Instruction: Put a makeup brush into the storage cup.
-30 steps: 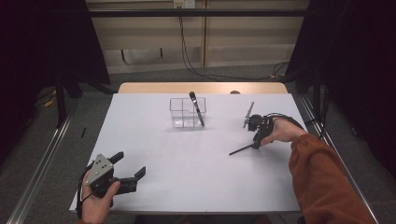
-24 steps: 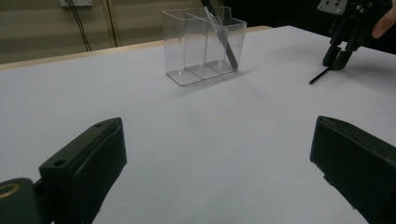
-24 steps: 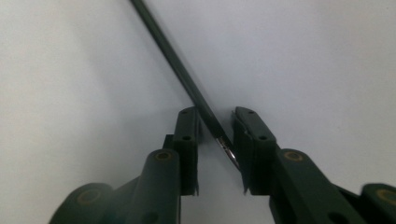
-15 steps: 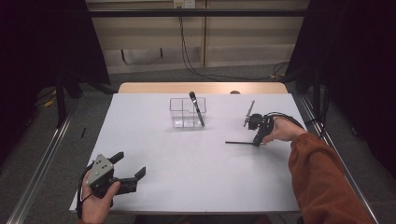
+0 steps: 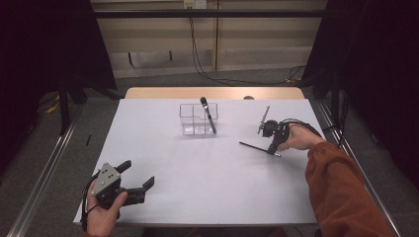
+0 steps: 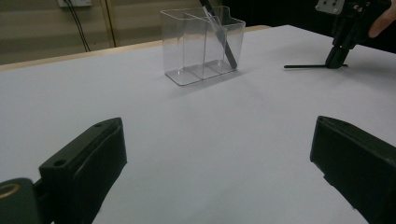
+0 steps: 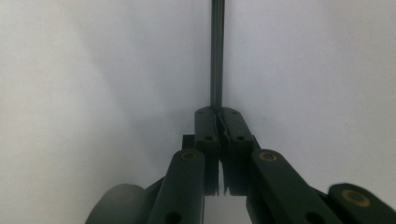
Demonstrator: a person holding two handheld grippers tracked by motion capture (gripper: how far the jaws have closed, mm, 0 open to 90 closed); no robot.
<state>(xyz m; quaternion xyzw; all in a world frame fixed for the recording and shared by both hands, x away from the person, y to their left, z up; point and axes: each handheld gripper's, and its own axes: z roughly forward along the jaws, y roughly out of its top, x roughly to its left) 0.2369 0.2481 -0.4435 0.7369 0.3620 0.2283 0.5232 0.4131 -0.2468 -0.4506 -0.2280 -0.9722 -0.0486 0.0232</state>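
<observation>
A thin black pen (image 5: 252, 146) lies flat on the white table (image 5: 207, 187) at the right. My right gripper (image 5: 273, 149) points down at its near end. The jaws have just been closing, and in the right gripper view they stand shut on the pen (image 7: 216, 56), the right gripper (image 7: 217, 112) pinching its end. At the front left my left gripper (image 5: 139, 173) rests open in a hand with nothing between the jaws. The left gripper view looks past the left gripper (image 6: 217, 135) at the pen (image 6: 306, 66) and the right gripper (image 6: 335, 60).
A clear divided container (image 5: 195, 121) stands at the table's middle back with a black marker (image 5: 209, 114) leaning in it. The container (image 6: 201, 46) and marker (image 6: 219, 32) are also in the left gripper view. A grey pen (image 5: 264, 118) lies just beyond the right gripper.
The right gripper's jaws have closed on the thin black pen, whose free end swung from pointing front-left to nearly level left. The left gripper has not moved.
</observation>
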